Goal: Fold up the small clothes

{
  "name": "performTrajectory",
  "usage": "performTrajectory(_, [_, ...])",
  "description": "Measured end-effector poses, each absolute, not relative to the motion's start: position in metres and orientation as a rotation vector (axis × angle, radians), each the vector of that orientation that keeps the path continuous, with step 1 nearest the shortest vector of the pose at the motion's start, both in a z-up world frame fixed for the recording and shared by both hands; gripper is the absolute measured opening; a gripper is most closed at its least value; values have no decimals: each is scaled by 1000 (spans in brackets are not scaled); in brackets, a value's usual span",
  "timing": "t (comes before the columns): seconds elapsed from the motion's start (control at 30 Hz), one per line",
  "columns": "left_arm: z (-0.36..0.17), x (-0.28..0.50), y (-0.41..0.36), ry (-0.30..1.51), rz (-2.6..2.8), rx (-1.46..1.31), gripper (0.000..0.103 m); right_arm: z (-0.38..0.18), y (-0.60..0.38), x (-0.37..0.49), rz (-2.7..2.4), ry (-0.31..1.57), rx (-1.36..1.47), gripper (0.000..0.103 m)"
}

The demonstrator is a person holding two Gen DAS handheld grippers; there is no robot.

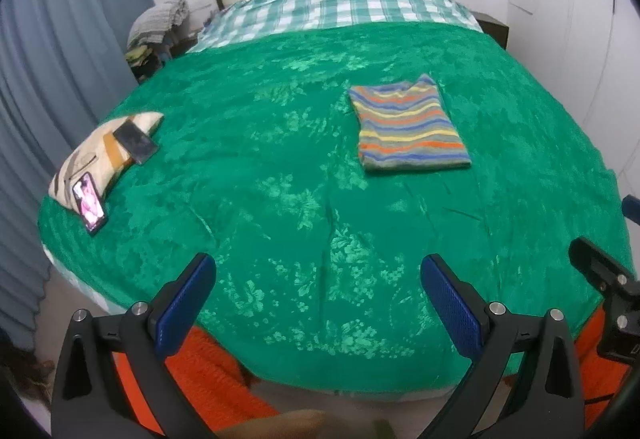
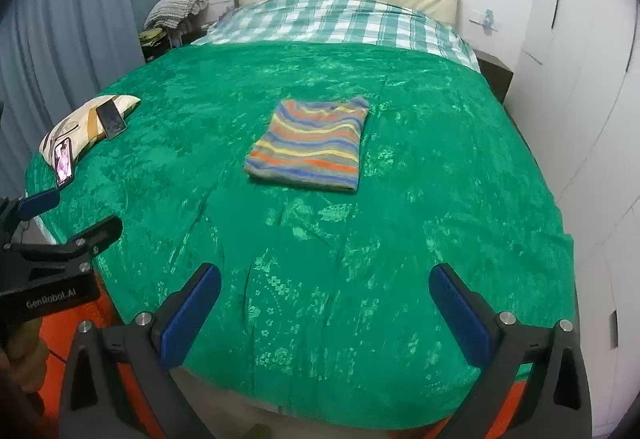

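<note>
A: Left hand-held gripper [image 1: 318,303] spread wide, nothing in it, at the foot of the bed [image 1: 280,199]. Pillow [image 1: 92,155] with two phones far left.

B: Shirt?

A: Striped shirt [image 1: 412,129] already folded, flat mid-bed, ahead and right of the left tool. Long axis runs toward the headboard.

B: Right side?

A: Right hand-held gripper [image 2: 324,307] also spread, empty. Shirt [image 2: 312,145] nearly dead ahead, so probably the right reaches first.

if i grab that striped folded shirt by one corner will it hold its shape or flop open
The striped shirt is probably soft knit, lying flat in stacked layers, so a one-corner lift would likely let it droop and unfold. It looks light for its size. Pushed, it may bunch up, since the green blanket beneath looks plush and already creases.
</note>
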State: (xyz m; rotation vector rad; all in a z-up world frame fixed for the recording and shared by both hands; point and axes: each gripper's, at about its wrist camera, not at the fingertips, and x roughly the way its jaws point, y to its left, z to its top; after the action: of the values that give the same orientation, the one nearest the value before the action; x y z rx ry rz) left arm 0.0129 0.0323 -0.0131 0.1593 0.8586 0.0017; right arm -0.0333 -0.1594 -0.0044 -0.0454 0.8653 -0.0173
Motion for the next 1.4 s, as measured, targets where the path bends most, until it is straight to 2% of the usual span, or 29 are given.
performTrajectory(0.5, [-6,10,23,882,-35,146,103,1,-161,-42,-89,901,-61,102])
performTrajectory(1.4, [15,-5,21,881,-12,144,103,29,-155,-63,-112,854,-110,102])
